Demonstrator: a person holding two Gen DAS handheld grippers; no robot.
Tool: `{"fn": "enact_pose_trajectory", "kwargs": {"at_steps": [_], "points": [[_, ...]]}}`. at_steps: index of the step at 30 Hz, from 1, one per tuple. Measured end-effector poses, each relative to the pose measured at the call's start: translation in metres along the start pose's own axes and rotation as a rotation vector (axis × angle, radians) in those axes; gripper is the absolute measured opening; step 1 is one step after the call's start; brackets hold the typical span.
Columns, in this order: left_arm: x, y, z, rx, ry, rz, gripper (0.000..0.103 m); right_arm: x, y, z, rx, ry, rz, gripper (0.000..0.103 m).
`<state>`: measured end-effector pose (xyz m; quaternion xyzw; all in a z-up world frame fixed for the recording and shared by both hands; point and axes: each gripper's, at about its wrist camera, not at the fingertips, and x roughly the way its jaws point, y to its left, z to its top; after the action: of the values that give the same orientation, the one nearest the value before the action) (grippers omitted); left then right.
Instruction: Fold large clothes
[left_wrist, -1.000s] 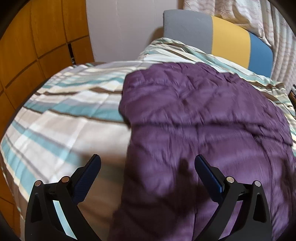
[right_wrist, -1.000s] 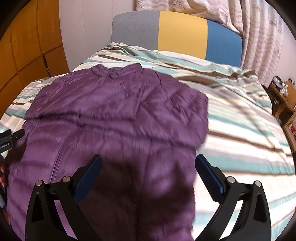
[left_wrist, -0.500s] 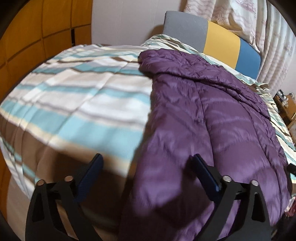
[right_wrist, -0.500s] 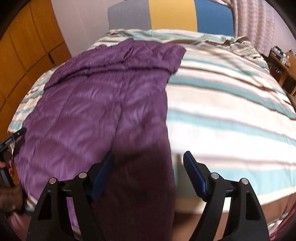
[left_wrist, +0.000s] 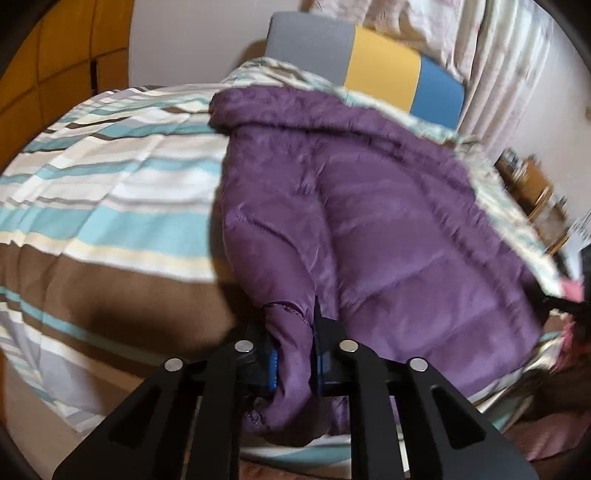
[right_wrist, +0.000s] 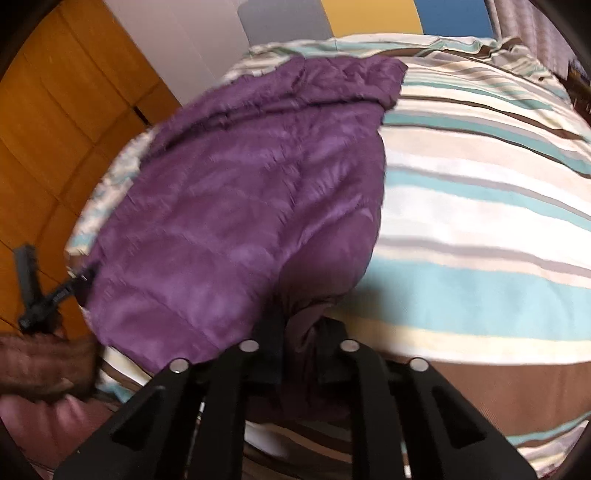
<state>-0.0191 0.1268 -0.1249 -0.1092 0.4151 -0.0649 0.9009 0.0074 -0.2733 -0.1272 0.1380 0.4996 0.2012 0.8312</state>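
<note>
- Quilted jacket (left_wrist: 388, 229): purple.
- Bedspread (left_wrist: 122, 192): white, teal, cream, grey and brown stripes.
- Far headboard (left_wrist: 369, 62): grey, yellow, blue blocks.
- Left wall panels (right_wrist: 55, 122): orange-brown.
- Grippers: black.
</note>
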Motion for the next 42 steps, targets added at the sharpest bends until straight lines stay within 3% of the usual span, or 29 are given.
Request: {"fn": "enact_pose_trajectory", "kwargs": {"at_steps": [3, 11, 21, 26, 29, 32, 33, 34, 36, 37, 42], "points": [[-0.009, 0.004, 0.022, -0.034, -0.055, -0.037, 0.012, -0.008, -0.004, 0.021, 0.056, -0.065, 0.078, 0.008], [-0.009, 0.023, 0.096, -0.140, -0.151, -0.109, 0.012, -0.012, -0.020, 0.083, 0.203, -0.214, 0.185, 0.008], [0.062, 0.034, 0.167, -0.162, -0.119, -0.067, 0.012, 0.034, -0.060, 0.156, 0.385, -0.239, 0.192, 0.008], [0.092, 0.038, 0.181, -0.181, -0.092, -0.039, 0.013, 0.055, -0.071, 0.163, 0.421, -0.237, 0.159, 0.009], [0.100, 0.046, 0.187, -0.237, -0.088, -0.048, 0.027, 0.064, -0.078, 0.165, 0.437, -0.274, 0.174, 0.018], [0.092, 0.062, 0.186, -0.335, -0.163, -0.089, 0.061, 0.065, -0.081, 0.166, 0.427, -0.332, 0.189, 0.042], [0.087, 0.065, 0.185, -0.353, -0.201, -0.067, 0.088, 0.061, -0.081, 0.164, 0.417, -0.363, 0.201, 0.063], [0.078, 0.070, 0.182, -0.370, -0.261, -0.030, 0.095, 0.058, -0.080, 0.162, 0.411, -0.387, 0.199, 0.084], [0.063, 0.079, 0.173, -0.379, -0.344, -0.009, 0.095, 0.046, -0.078, 0.156, 0.388, -0.462, 0.157, 0.089], [0.062, 0.082, 0.169, -0.377, -0.343, -0.022, 0.095, 0.040, -0.076, 0.151, 0.358, -0.485, 0.135, 0.090], [0.082, 0.071, 0.144, -0.275, -0.241, -0.036, 0.095, 0.050, -0.066, 0.133, 0.252, -0.386, 0.015, 0.090]]}}
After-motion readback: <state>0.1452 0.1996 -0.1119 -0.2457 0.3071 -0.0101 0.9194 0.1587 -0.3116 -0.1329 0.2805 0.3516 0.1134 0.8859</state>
